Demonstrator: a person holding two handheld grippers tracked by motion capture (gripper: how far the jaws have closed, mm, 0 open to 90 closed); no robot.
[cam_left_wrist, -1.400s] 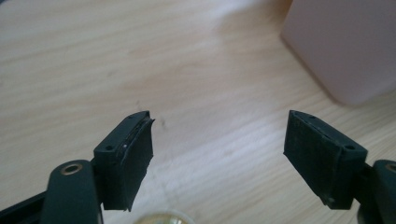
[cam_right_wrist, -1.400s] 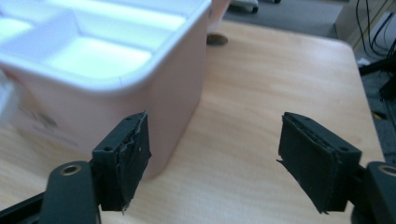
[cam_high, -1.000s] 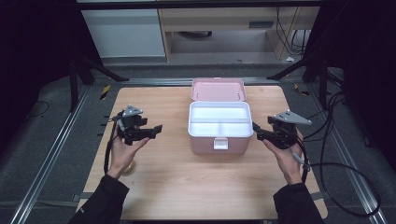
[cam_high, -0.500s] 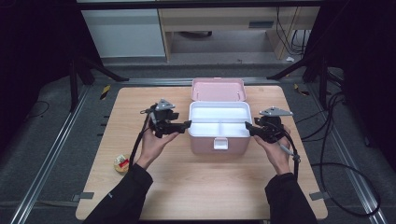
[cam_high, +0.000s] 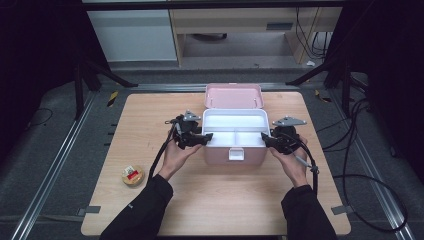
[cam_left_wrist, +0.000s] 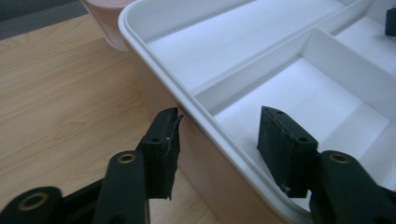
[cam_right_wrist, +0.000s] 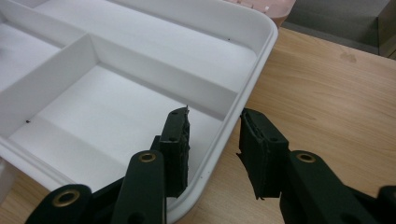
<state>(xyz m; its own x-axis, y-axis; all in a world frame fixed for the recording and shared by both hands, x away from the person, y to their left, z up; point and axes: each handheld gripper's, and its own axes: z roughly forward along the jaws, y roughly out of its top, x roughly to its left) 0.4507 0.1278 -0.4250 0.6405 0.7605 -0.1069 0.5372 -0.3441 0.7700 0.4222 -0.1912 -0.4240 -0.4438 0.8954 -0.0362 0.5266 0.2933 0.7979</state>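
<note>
Straddling opposite end rims of the white divided plastic tray (cam_high: 235, 131) seated in the open pink box (cam_high: 234, 155) at mid-table, the left gripper (cam_left_wrist: 219, 135) and right gripper (cam_right_wrist: 214, 140) have just been closing, pads not yet pressing. Judged next: pinch both rims, then lift the tray level.

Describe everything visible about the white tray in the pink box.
The white tray sits in the top of the open pink box at mid-table, level. It looks like smooth, matte plastic with a rounded, rolled rim and low dividers: one long compartment at the back, smaller ones in front, all empty. The left gripper straddles its left rim, one jaw inside, one outside; the right gripper straddles the right rim likewise. Both have just been closing, and their pads do not yet press on the rim.
</note>
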